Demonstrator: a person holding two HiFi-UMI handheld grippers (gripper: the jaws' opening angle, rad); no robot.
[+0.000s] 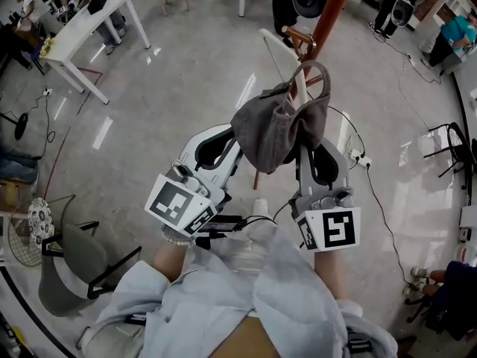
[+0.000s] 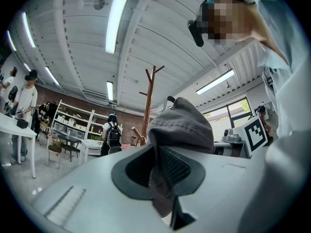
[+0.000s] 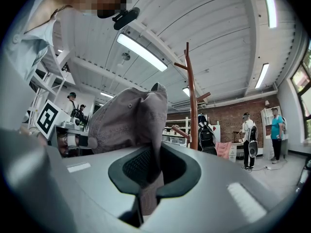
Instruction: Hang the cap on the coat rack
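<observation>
A grey cap [image 1: 279,125] hangs between both grippers, held up close to the brown wooden coat rack [image 1: 328,13]. My left gripper [image 1: 237,142] is shut on the cap's left side, its cloth pinched between the jaws [image 2: 163,178]. My right gripper [image 1: 307,142] is shut on the right side of the cap [image 3: 129,118]. The cap's back strap loop [image 1: 317,69] stands up near a rack peg [image 1: 294,37]. In the gripper views the coat rack [image 2: 148,98] [image 3: 190,96] rises just behind the cap [image 2: 182,123].
A white table [image 1: 86,28] with people around it stands at the far left. A grey chair [image 1: 71,263] is at the near left. Cables and a power strip [image 1: 358,159] lie on the floor to the right. People stand near shelves [image 2: 68,127] behind the rack.
</observation>
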